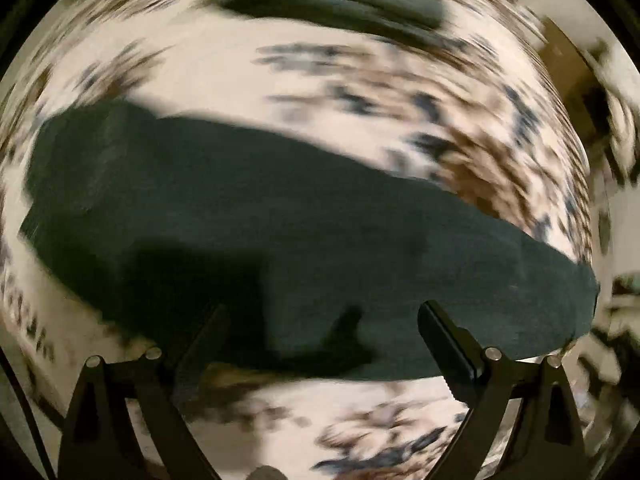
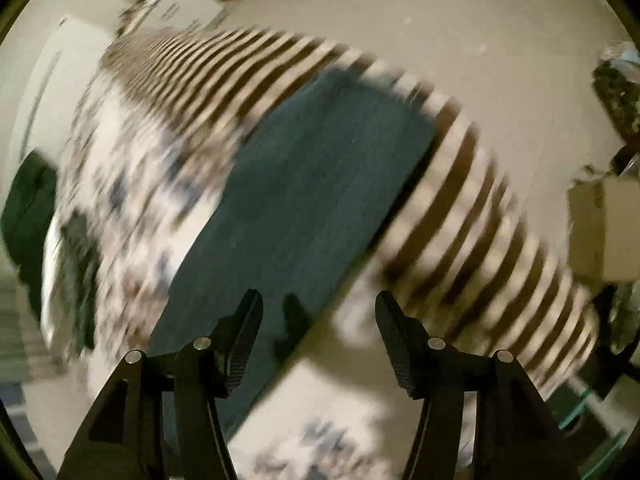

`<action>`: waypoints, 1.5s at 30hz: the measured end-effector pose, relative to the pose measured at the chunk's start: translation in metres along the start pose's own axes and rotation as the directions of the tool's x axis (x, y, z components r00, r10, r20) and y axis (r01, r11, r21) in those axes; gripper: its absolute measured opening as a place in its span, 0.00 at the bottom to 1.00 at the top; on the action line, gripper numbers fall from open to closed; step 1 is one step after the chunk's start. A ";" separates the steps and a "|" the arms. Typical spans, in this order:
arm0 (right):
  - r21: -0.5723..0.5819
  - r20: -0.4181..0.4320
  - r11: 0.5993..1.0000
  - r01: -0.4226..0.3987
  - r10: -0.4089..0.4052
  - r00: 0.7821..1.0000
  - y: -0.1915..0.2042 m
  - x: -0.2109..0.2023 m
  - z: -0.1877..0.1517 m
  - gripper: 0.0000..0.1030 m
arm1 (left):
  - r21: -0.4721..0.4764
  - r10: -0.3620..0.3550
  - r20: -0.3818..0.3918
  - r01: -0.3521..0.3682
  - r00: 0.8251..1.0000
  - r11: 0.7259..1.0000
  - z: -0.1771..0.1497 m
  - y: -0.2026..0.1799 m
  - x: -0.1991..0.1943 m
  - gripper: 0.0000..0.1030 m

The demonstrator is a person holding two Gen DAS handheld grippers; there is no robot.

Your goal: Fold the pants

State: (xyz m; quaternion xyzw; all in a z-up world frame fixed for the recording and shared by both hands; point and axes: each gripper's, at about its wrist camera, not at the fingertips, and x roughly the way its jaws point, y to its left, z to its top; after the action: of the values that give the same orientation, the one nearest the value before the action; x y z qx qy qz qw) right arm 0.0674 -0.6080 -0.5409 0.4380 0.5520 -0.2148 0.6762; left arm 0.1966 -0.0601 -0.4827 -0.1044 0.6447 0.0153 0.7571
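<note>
Dark green pants (image 1: 248, 216) lie flat as a long band on a patterned white, brown and blue bedspread (image 1: 224, 72). In the right wrist view the pants (image 2: 304, 184) reach to the striped edge of the spread. My left gripper (image 1: 320, 320) is open and empty, just above the near edge of the pants. My right gripper (image 2: 318, 316) is open and empty above the pants' near corner. Both views are motion-blurred.
A second pile of dark green cloth (image 1: 332, 4) lies at the far side of the bed. A cardboard box (image 2: 604, 228) stands on the floor at the right. More dark cloth (image 2: 28, 208) hangs at the left edge.
</note>
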 end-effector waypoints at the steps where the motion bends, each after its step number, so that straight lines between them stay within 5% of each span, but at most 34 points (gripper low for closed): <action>1: -0.014 -0.029 1.000 -0.024 0.023 0.999 0.012 0.003 -0.018 0.60 | -0.048 0.003 -0.005 -0.003 1.000 0.999 0.000 0.025 -0.005 0.94; 4: -0.070 -0.165 0.992 -0.101 0.088 0.982 0.071 0.027 -0.092 0.60 | -0.197 0.031 -0.029 -0.036 0.999 0.980 0.004 0.110 -0.020 0.94; 9: -0.062 -0.371 0.965 -0.256 0.216 0.903 0.167 0.099 -0.204 0.59 | -0.395 0.025 -0.030 -0.035 0.999 0.918 0.029 0.244 -0.027 0.93; 12: -0.008 -0.388 0.963 -0.271 0.247 0.888 0.196 0.135 -0.240 0.59 | -0.487 -0.033 -0.002 0.028 0.999 0.873 0.049 0.303 -0.014 0.93; 15: 0.060 -0.378 0.974 -0.218 0.224 0.898 0.202 0.163 -0.258 0.53 | -0.542 -0.075 -0.001 0.063 0.997 0.838 0.065 0.335 0.008 0.93; 17: 0.078 -0.353 0.976 -0.205 0.220 0.909 0.201 0.169 -0.264 0.51 | -0.567 -0.104 -0.005 0.083 0.995 0.820 0.071 0.346 0.024 0.93; 20: 0.060 -0.329 0.984 -0.168 0.178 0.927 0.211 0.179 -0.263 0.30 | -0.567 -0.102 0.039 0.106 0.994 0.817 0.075 0.349 0.027 0.88; 21: 0.056 -0.321 0.985 -0.161 0.170 0.931 0.213 0.179 -0.264 0.15 | -0.556 -0.093 0.071 0.117 0.993 0.823 0.075 0.347 0.023 0.62; 22: 0.051 -0.311 0.985 -0.163 0.170 0.935 0.215 0.179 -0.265 0.01 | -0.544 -0.094 0.101 0.134 0.990 0.828 0.078 0.345 0.020 0.48; 24: 0.016 -0.276 0.991 -0.134 0.133 0.952 0.220 0.173 -0.264 0.01 | -0.524 -0.082 0.127 0.137 0.989 0.841 0.082 0.340 0.015 0.27; 27: -0.009 -0.237 0.991 -0.133 0.127 0.963 0.223 0.156 -0.257 0.01 | -0.509 -0.080 0.170 0.157 0.982 0.847 0.078 0.341 0.003 0.17; 34: -0.090 -0.224 0.985 -0.149 0.126 0.966 0.217 0.102 -0.261 0.00 | -0.510 -0.092 0.235 0.203 0.968 0.836 0.041 0.344 -0.050 0.15; 41: -0.038 -0.431 0.971 -0.236 0.197 0.880 0.199 0.137 -0.269 0.03 | -0.558 -0.121 0.151 0.186 0.981 0.809 0.023 0.353 -0.018 0.19; 42: -0.024 -0.442 0.968 -0.249 0.213 0.871 0.199 0.144 -0.268 0.07 | -0.567 -0.132 0.158 0.199 0.979 0.799 0.022 0.355 -0.018 0.21; 45: -0.007 -0.419 0.972 -0.235 0.210 0.883 0.200 0.157 -0.262 0.42 | -0.582 -0.156 0.150 0.215 0.976 0.784 0.022 0.359 -0.007 0.28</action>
State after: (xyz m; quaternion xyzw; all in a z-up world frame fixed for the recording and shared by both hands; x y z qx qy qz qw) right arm 0.1225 -0.2557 -0.6186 0.5146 0.6352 -0.0217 0.5755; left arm 0.1601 0.2956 -0.5222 -0.3983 0.5579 0.1468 0.7131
